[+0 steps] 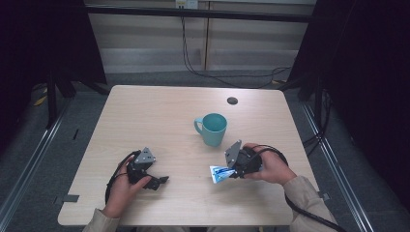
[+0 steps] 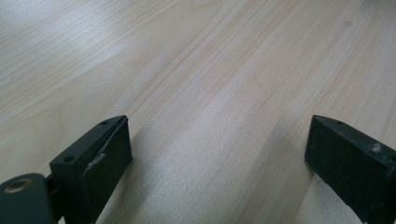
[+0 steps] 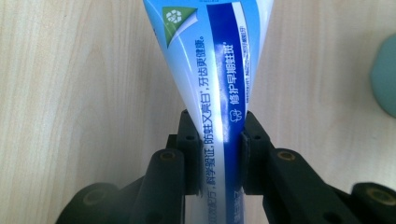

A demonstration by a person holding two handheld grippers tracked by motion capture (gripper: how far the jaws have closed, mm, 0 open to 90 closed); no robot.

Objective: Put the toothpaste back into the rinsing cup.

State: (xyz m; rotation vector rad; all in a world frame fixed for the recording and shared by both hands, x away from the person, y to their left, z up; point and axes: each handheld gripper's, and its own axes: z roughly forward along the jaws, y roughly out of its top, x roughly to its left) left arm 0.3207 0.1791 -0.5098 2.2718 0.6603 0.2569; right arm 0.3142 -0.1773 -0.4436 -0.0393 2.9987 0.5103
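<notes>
A blue and white toothpaste tube (image 3: 212, 70) with printed text runs up between my right gripper's (image 3: 220, 140) black jaws, which press on both of its sides. In the high view that right gripper (image 1: 231, 170) sits at the table's front right, and the tube (image 1: 220, 173) sticks out to its left, just above the wood. A teal mug (image 1: 212, 128) stands upright a short way behind it, near the table's middle. My left gripper (image 1: 159, 181) rests at the front left. Its jaws stand wide apart in the left gripper view (image 2: 219, 154), with bare wood between them.
The light wooden table (image 1: 159, 116) has a small dark round cap (image 1: 232, 100) near its back edge. Black frame posts and cables stand beyond the table. The mug's edge (image 3: 385, 74) shows at the right of the right gripper view.
</notes>
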